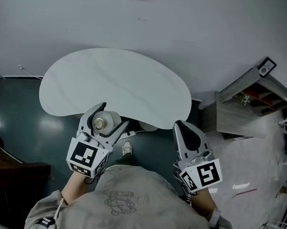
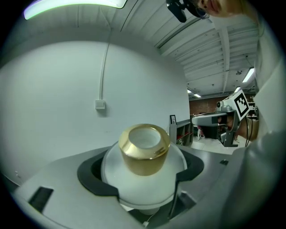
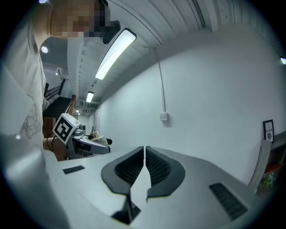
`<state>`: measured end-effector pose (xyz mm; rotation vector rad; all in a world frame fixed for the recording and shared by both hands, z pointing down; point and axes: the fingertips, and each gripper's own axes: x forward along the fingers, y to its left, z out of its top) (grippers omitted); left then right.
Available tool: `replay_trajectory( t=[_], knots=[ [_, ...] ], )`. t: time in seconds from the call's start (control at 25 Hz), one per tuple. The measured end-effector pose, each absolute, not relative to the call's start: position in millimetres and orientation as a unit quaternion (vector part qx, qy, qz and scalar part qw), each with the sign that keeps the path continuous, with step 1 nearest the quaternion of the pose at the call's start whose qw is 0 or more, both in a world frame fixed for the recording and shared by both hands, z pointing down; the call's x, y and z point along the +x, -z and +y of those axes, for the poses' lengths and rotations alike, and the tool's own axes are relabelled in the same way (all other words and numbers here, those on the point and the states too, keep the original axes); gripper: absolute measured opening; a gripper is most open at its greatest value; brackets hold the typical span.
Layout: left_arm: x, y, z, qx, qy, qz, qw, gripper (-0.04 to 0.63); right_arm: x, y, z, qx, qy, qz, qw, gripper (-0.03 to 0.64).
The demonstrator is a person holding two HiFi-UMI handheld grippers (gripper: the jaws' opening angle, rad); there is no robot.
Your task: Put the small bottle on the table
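Observation:
A small white bottle with a gold cap is held upright between the jaws of my left gripper, which is shut on its round body. In the head view it hangs at the near edge of the white kidney-shaped table, left of centre. My right gripper is just off the table's near right edge. Its jaws are shut with nothing between them. In the right gripper view, the left gripper shows at the left.
A grey shelf unit stands to the right of the table, and dark wooden furniture sits at the lower left. A white wall with a small socket lies beyond the table. A person's shoe is below the table edge.

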<state>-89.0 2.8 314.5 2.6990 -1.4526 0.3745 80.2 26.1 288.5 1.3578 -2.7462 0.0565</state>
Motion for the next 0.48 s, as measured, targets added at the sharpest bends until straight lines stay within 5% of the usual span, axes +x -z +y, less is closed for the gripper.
replay_trajectory(
  t=[0.48],
  knots=[
    [-133.7,-313.2,-112.7,0.88,-0.116,-0.46,0.027,0.347,29.2,-291.0,-84.7,0.454,-0.014,-0.889,0.062,0.035]
  ],
)
